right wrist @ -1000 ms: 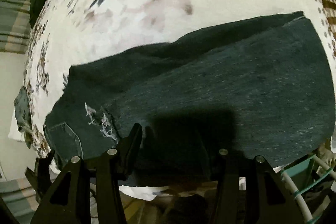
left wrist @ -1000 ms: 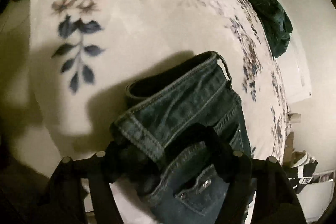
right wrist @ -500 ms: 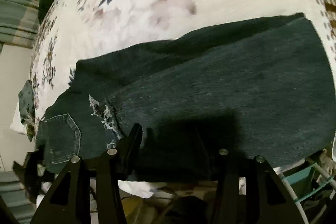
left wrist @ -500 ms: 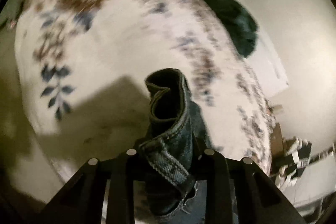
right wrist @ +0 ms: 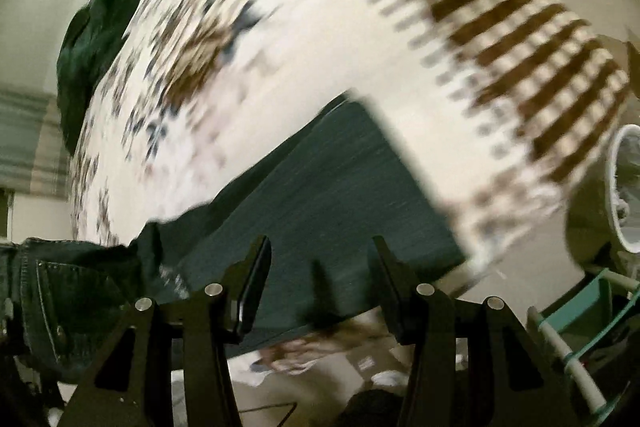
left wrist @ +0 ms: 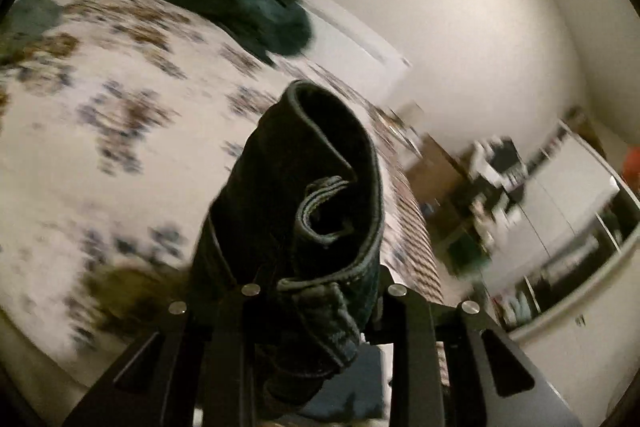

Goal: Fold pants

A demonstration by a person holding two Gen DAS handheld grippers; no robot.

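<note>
The pants (left wrist: 304,195), dark blue denim, are bunched at the waistband in the left gripper (left wrist: 316,291), whose jaws are clamped on the fabric. The waistband curls up in a loop above the jaws, with a belt loop (left wrist: 320,205) showing inside the curl. This end of the garment is raised off the bed (left wrist: 80,147).

In the right wrist view, the leg portion of the pants (right wrist: 320,195) lies flat across the near part of the bed (right wrist: 360,47), the hem end toward the right. A back pocket (right wrist: 64,291) with pale stitching shows at the near left, and a frayed patch (right wrist: 172,277) lies just right of it. The right gripper (right wrist: 320,279) sits at the near edge of the leg fabric with its jaws apart; whether the cloth lies between them cannot be told.

The bedcover is cream with a blue and brown floral print and a brown striped border (right wrist: 520,27) at the far right. A dark green garment (left wrist: 256,15) lies heaped at the far edge of the bed. A white round-rimmed object (right wrist: 624,187) stands at the right of the right wrist view, and a teal and white rack (right wrist: 576,319) sits near right. Both views are motion-blurred.
</note>
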